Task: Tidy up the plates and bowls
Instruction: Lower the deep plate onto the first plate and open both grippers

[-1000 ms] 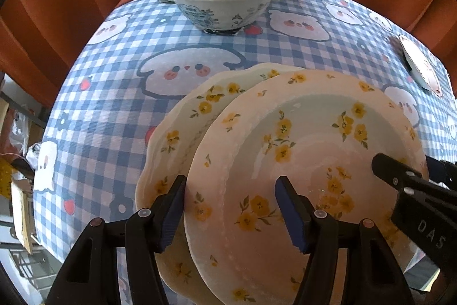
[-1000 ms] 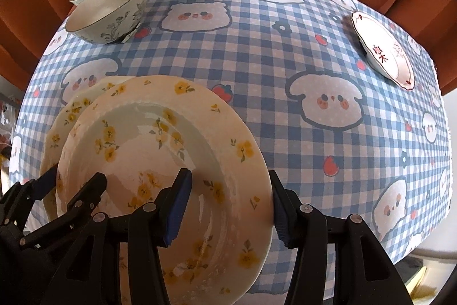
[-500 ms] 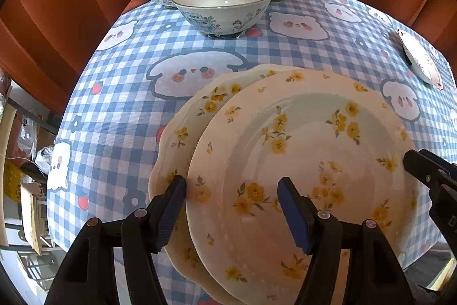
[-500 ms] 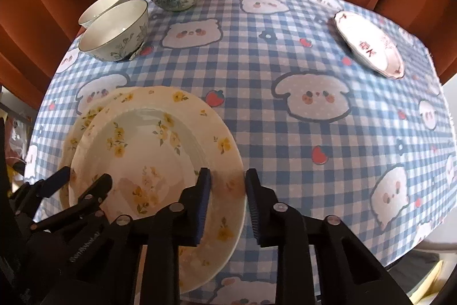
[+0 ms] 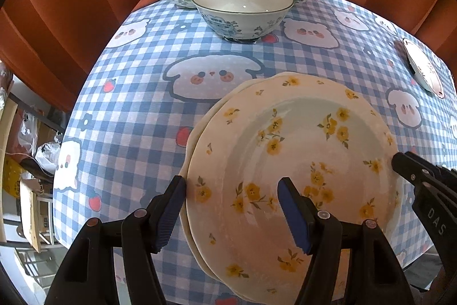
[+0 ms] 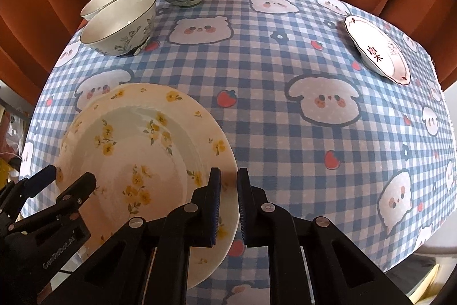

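Since 1 second ago the right gripper point(image 6: 227, 202) has pinched its fingers together on the near right rim of the top flowered plate point(image 5: 297, 159), now sitting almost square on the lower flowered plate point(image 5: 197, 133). Pointing steeply down, the left gripper point(image 5: 232, 209) straddles both plates' left rims, fingers apart. On the checked counter point(image 6: 285, 133) stand 3 empty bowls point(image 5: 242, 7).

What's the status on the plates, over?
Right gripper shut on top floral plate's rim. Left gripper open, straddling the opposite rim. Second floral plate underneath. Nothing in the way.
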A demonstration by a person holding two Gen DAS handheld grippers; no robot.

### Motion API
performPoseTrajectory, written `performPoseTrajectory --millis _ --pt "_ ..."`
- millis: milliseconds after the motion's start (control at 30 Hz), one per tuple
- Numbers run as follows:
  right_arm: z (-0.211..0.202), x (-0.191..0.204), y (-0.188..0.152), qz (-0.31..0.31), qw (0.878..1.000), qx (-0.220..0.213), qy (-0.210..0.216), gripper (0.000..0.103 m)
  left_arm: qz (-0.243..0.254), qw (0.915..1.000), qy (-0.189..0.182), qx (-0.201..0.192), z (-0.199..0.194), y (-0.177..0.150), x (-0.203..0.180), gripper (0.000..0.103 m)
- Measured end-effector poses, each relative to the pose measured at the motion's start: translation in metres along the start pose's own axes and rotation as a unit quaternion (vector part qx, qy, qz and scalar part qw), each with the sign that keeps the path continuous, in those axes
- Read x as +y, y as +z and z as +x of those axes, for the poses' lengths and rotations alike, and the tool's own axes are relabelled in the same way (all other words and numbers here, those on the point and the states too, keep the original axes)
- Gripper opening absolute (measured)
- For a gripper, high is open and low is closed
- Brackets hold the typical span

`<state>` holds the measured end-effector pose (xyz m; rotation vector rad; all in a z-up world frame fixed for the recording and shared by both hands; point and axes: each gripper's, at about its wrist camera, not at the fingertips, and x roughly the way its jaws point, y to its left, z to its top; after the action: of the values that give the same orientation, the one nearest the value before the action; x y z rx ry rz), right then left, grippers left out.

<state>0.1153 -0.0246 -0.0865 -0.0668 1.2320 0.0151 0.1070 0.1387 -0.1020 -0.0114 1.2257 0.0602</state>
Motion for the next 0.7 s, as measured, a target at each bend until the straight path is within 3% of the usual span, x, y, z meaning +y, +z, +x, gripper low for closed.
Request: performPoseTrajectory --millis 100,133,267,433,700 --pt "0.001 0.009 0.001 -0.001 0.998 0.002 0.056 0.014 0.005 1.0 -0.003 -0.002 -0.001 0.0 0.001 0.069" --pt "0.008 0.018 0.001 -0.008 0.997 0.027 0.068 0.014 0.008 0.9999 -0.006 -0.003 -0.002 0.0 0.001 0.069" --pt "0.015 0.021 -0.002 0.017 0.996 0.037 0.078 0.014 0.02 0.9997 -0.01 -0.012 -0.006 -0.001 0.001 0.069" --pt "-0.006 0.02 0.001 0.017 0.999 -0.001 0.045 0.014 0.036 0.9989 -0.025 -0.014 -0.012 -0.002 -0.004 0.069" --pt "-0.014 -0.001 -0.003 0.044 0.999 0.008 0.021 0.014 0.053 0.9971 -0.049 -0.022 -0.022 0.003 -0.021 0.069"
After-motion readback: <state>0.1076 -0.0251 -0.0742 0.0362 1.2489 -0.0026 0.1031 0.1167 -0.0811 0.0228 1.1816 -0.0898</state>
